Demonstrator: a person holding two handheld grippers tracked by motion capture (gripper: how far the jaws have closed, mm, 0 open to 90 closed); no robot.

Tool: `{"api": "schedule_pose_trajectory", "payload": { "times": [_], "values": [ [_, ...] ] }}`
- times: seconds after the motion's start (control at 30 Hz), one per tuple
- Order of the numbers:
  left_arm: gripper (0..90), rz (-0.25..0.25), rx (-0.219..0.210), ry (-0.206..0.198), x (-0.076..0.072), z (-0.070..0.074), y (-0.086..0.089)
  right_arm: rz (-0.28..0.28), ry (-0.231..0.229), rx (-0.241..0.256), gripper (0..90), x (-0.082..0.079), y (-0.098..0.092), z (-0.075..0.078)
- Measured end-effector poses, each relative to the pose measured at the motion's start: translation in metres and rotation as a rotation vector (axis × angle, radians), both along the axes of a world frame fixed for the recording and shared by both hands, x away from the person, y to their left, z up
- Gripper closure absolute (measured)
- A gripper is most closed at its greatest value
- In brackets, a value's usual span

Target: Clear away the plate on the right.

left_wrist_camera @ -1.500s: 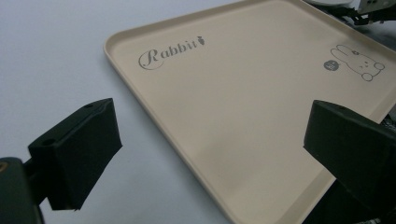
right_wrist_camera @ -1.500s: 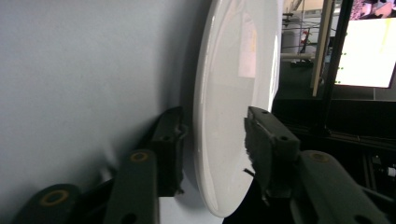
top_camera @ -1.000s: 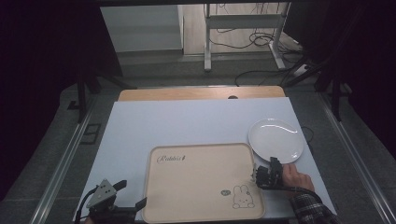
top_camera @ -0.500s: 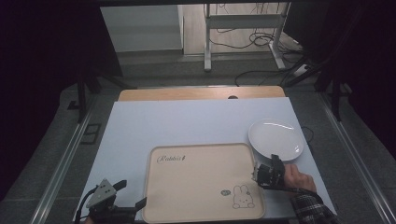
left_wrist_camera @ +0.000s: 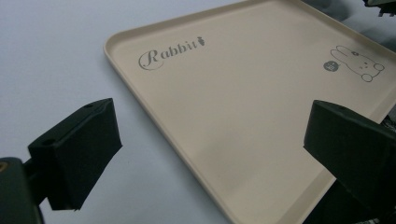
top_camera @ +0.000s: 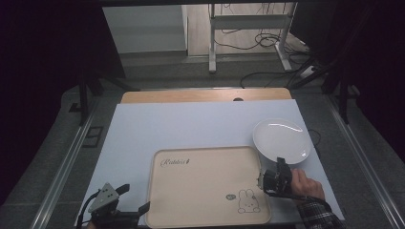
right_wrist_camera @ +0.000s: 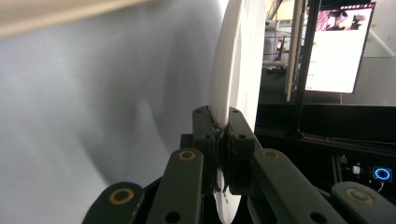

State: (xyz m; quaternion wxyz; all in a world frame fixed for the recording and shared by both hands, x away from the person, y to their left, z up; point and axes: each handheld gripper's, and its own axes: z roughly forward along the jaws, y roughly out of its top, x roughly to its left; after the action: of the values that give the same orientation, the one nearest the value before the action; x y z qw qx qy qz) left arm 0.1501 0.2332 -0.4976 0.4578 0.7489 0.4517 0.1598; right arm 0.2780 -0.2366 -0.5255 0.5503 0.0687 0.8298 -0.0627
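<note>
A round white plate (top_camera: 282, 140) lies at the right of the white table top, just beyond the beige rabbit tray's (top_camera: 200, 191) far right corner. My right gripper (top_camera: 278, 164) is shut on the plate's near rim, with a hand behind it. In the right gripper view the plate (right_wrist_camera: 236, 70) stands edge-on, pinched between the jaws of the right gripper (right_wrist_camera: 219, 121). My left gripper (top_camera: 136, 212) sits at the table's near left corner, open, beside the tray's near left corner. In the left gripper view the tray (left_wrist_camera: 243, 98) lies between the wide-apart jaws of the left gripper (left_wrist_camera: 212, 144), untouched.
The white table top (top_camera: 191, 129) has free room behind and left of the tray. A wooden board (top_camera: 205, 95) edges its far side. Dark frame posts, cables and a metal stand rise beyond the table. A lit monitor (right_wrist_camera: 336, 46) shows in the right gripper view.
The plate has come nearer to me and lower with my right gripper, which has also shifted slightly toward the near edge. The left gripper has stayed put.
</note>
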Motion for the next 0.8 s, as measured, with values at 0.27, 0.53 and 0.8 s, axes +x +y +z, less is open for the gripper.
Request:
{"api": "schedule_pose_trajectory", "payload": {
  "times": [0.27,0.53,0.8],
  "values": [
    [3.7,0.001,0.0,0.0,0.0,0.0,0.0,0.033,-0.012,0.007,85.5,-0.013,0.008,0.006],
    [3.7,0.001,0.001,0.0,0.0,0.0,0.0,0.08,-0.018,0.015,85.4,-0.027,0.019,0.01],
    [3.7,0.002,0.001,0.0,0.0,0.0,0.0,0.17,0.03,0.056,85.4,-0.038,0.034,0.012]
  ]
}}
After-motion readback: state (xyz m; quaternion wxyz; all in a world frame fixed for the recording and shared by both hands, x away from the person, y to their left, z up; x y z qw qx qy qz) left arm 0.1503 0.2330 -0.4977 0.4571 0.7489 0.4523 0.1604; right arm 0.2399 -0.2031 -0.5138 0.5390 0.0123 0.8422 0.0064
